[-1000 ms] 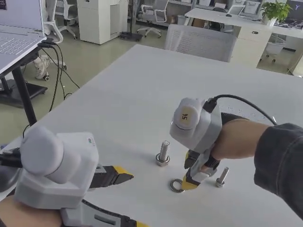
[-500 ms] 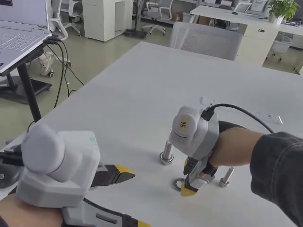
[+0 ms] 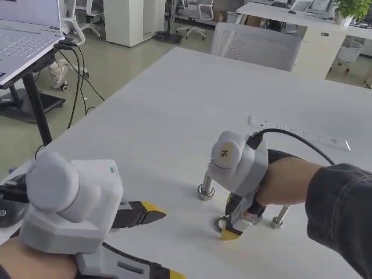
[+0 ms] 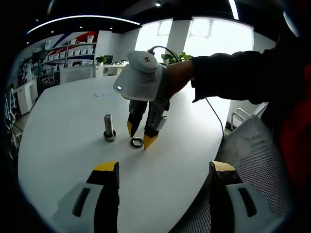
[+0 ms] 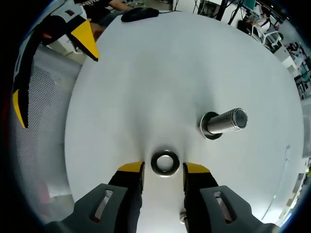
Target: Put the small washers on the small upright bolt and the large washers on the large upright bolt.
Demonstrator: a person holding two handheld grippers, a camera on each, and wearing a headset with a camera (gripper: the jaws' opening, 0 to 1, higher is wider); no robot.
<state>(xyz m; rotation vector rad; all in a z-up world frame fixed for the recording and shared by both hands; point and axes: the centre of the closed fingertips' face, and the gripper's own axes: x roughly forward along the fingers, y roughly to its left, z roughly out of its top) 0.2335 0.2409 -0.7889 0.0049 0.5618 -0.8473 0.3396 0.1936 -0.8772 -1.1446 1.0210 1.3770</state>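
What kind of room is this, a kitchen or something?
Most likely an office, not a kitchen. There is a laptop, rolling chairs on the floor behind, and desks with a potted plant beyond the big white table.

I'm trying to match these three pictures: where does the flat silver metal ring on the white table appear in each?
Head view: silver metal ring, lower centre, just in front of the large upright steel bolt.
Left gripper view: ring mid-picture, between the right tool's yellow tips.
Right gripper view: ring low centre, between that tool's jaws.
Shared landmark: the bolt, beside the ring everywhere.
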